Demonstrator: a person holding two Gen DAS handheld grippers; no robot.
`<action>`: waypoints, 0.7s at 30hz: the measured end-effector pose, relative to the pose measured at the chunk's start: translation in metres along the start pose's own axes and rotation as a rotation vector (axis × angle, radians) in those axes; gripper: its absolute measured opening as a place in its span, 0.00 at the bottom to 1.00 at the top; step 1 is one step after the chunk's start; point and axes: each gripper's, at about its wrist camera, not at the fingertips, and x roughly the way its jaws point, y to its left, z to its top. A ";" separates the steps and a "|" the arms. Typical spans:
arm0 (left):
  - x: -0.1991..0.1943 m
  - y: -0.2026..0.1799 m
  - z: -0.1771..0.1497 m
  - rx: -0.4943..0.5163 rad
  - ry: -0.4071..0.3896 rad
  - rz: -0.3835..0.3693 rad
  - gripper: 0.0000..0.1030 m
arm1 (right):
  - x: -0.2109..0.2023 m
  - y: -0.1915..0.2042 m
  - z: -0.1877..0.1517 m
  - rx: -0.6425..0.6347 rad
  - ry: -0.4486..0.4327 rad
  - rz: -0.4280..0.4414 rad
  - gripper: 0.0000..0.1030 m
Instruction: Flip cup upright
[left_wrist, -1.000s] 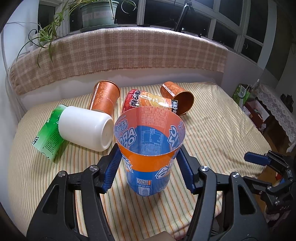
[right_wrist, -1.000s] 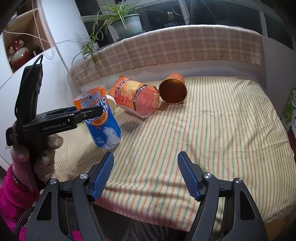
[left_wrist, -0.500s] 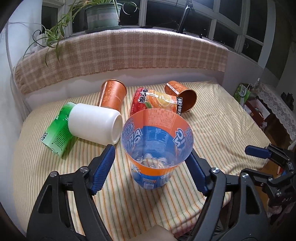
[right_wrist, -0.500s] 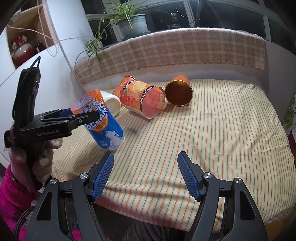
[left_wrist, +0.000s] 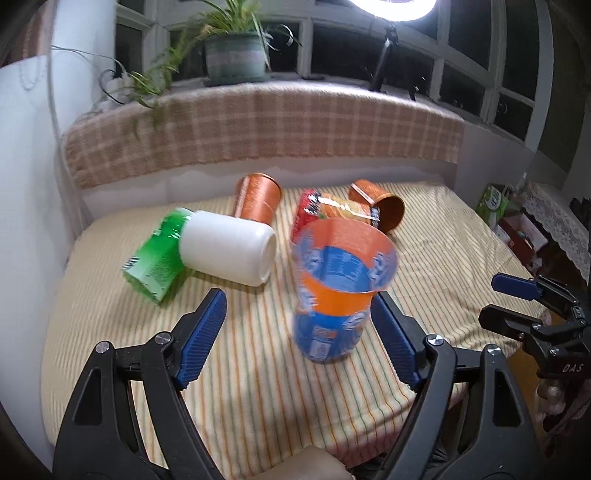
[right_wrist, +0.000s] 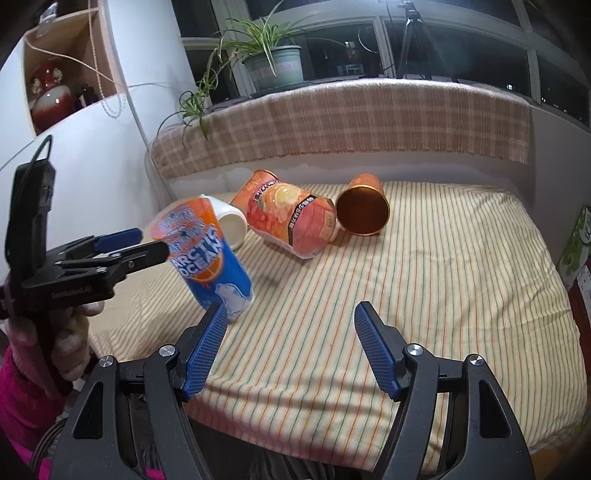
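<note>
The orange and blue "Arctic Ocean" cup (left_wrist: 338, 291) stands mouth up on the striped cloth, leaning a little; it also shows in the right wrist view (right_wrist: 210, 254). My left gripper (left_wrist: 299, 328) is open, its blue pads apart from the cup's sides, and it sits a little back from the cup. It also shows from the side in the right wrist view (right_wrist: 122, 245). My right gripper (right_wrist: 290, 345) is open and empty over the cloth's front part, to the right of the cup.
Several cups lie on their sides behind: a white cup (left_wrist: 227, 247), a green one (left_wrist: 159, 254), two copper-orange cups (left_wrist: 258, 197) (right_wrist: 364, 206) and a red-orange printed cup (right_wrist: 291, 223). A plaid-covered ledge (left_wrist: 266, 125) with a potted plant runs along the back. The cloth's front edge drops off near the grippers.
My left gripper has opened, let go of the orange and blue cup and drawn back. The cup now stands free on the cloth. My right gripper has stayed open in place.
</note>
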 end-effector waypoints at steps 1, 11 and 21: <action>-0.004 0.002 0.000 -0.005 -0.014 0.013 0.81 | -0.001 0.001 0.001 -0.003 -0.007 -0.004 0.69; -0.048 -0.001 -0.006 -0.026 -0.226 0.168 0.99 | -0.005 0.007 0.007 -0.001 -0.094 -0.050 0.77; -0.064 -0.006 -0.007 -0.010 -0.291 0.232 1.00 | -0.012 0.020 0.011 -0.059 -0.189 -0.169 0.84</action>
